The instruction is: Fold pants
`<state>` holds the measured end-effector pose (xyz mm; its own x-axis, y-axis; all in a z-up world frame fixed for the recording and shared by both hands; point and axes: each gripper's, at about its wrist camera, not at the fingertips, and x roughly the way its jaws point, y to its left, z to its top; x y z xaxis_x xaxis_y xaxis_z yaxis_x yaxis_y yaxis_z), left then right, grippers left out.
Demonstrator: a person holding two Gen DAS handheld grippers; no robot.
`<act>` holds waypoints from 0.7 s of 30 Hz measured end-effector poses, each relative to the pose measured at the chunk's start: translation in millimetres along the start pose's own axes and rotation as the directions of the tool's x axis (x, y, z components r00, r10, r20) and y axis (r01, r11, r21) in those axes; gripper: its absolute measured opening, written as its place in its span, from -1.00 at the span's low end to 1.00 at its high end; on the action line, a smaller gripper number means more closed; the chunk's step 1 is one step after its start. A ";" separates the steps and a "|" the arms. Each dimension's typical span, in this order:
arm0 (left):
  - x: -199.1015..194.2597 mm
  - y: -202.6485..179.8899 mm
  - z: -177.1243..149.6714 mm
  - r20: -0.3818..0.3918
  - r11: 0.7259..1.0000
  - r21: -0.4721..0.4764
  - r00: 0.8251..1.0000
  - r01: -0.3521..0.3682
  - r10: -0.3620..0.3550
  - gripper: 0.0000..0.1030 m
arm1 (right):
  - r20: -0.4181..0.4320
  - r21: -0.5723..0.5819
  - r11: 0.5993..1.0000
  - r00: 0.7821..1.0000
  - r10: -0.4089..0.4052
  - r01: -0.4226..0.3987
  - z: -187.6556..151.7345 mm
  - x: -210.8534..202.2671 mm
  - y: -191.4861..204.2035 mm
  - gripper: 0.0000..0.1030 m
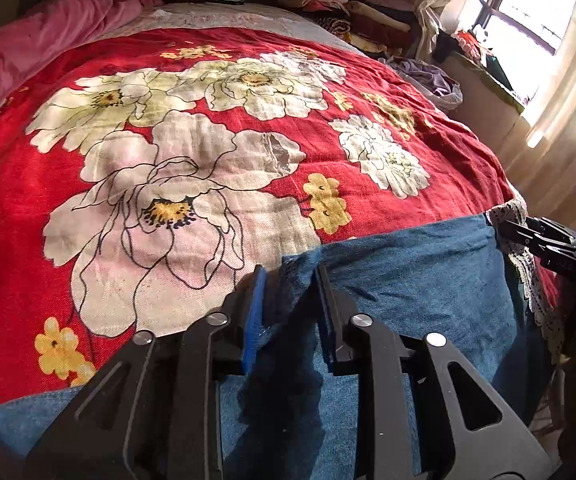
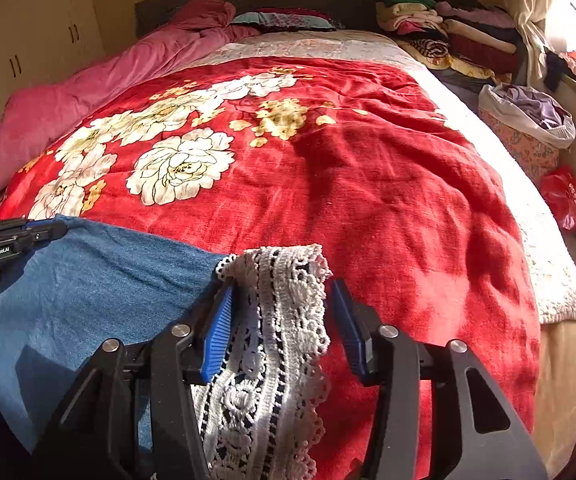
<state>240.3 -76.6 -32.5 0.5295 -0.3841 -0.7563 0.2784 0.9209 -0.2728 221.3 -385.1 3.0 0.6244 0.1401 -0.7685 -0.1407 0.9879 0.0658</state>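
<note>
Blue pants (image 1: 407, 280) lay across the near edge of the red floral bedspread (image 1: 208, 160), left gripper (image 1: 289, 280) fingers apart over the denim, right gripper (image 2: 282, 300) fingers apart around the white lace trim (image 2: 272, 340).

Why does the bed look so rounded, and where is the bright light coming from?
Left wrist view: the fisheye lens bulges the red floral blanket, and the window is blown out white. Right wrist view: the same bulge, dark rounded corners, sunlight washing out the blanket's right edge.
</note>
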 end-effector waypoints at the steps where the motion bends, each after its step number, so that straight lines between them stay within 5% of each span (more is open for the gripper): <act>1: -9.4 3.2 -1.6 0.012 1.000 -0.022 1.000 -0.001 0.002 -0.30 | 0.031 0.012 1.000 0.999 -0.012 0.012 -1.1 -13.5 -3.6 0.09; 5: -56.2 6.9 -18.5 0.084 0.997 -0.026 0.994 -0.069 0.071 -0.20 | 0.143 0.045 0.999 0.990 -0.017 0.010 -20.6 -71.9 -7.5 0.20; 9: -99.5 9.3 -52.9 0.128 0.987 -0.028 0.978 -0.161 0.163 -0.02 | 0.157 -0.007 1.000 0.988 -0.007 0.009 -56.7 -100.0 15.7 0.23; 14: -138.3 26.1 -92.5 0.145 0.973 -0.047 0.962 -0.228 0.233 0.17 | 0.127 -0.095 0.995 0.992 0.021 -0.009 -92.6 -100.6 64.3 0.23; 18: -152.2 31.6 -92.8 0.159 0.957 -0.054 0.944 -0.284 0.289 0.28 | 0.107 -0.141 0.988 0.992 0.069 -0.054 -90.9 -91.4 91.9 0.23; 21: -141.7 32.0 -89.5 0.130 0.955 -0.046 0.946 -0.293 0.297 0.44 | 0.080 -0.155 0.986 0.994 0.075 -0.062 -84.6 -83.3 102.7 0.25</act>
<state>102.4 13.3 12.7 0.6880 -0.0987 -0.7189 0.0739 0.9951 -0.0660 89.8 -301.0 19.9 0.6711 0.2189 -0.7083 -0.2967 0.9549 0.0140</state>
